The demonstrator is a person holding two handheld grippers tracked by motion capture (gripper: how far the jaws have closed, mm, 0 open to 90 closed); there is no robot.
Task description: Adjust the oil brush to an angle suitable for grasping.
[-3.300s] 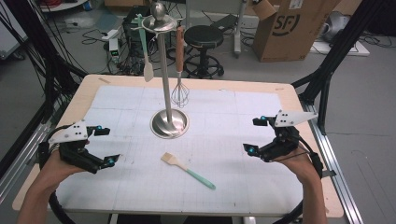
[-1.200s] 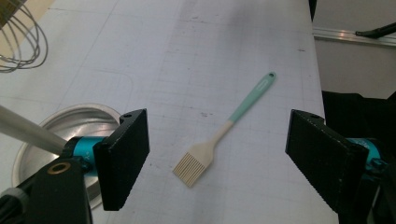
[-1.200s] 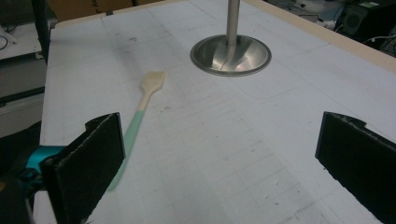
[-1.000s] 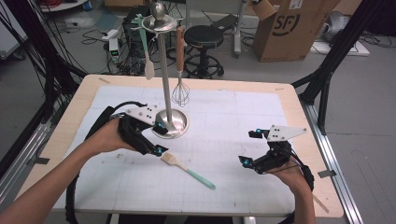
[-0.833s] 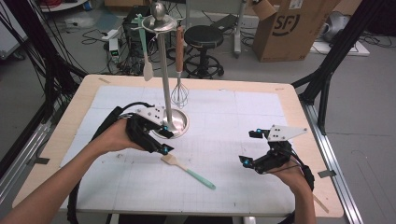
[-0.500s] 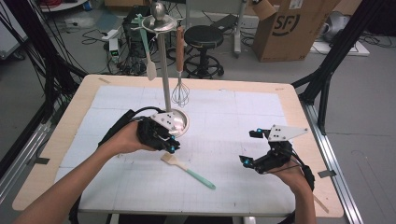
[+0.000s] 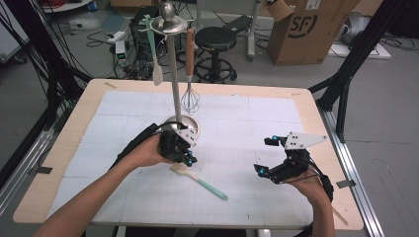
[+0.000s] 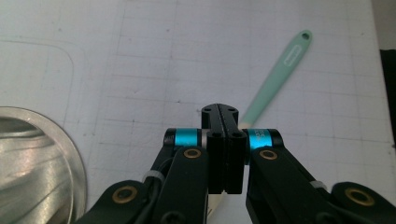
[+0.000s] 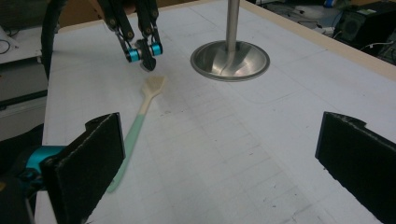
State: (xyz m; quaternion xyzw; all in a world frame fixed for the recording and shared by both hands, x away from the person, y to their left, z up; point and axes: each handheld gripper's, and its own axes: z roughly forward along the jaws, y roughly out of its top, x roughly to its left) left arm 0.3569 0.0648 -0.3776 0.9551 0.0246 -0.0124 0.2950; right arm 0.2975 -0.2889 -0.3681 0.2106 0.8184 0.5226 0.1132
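A polished steel utensil stand (image 7: pixel 174 74), a thin pole on a round dished base, rises just beyond the left gripper, its base touching distance from that gripper's back. From its top ring hang a pale green silicone spatula with a cream blade (image 7: pixel 153 52) and a wooden-handled wire whisk (image 7: pixel 189 74), both well above the left gripper. Beyond the right gripper, off the white gridded table mat (image 7: pixel 257 128), sit a black round stool (image 7: pixel 214 42) and a brown cardboard box (image 7: pixel 306 29).

The left gripper (image 7: pixel 189 159), jaws pressed together with nothing between them, points down mid-table on an outstretched forearm. The right gripper (image 7: pixel 260 170) hovers wide open near the right edge.
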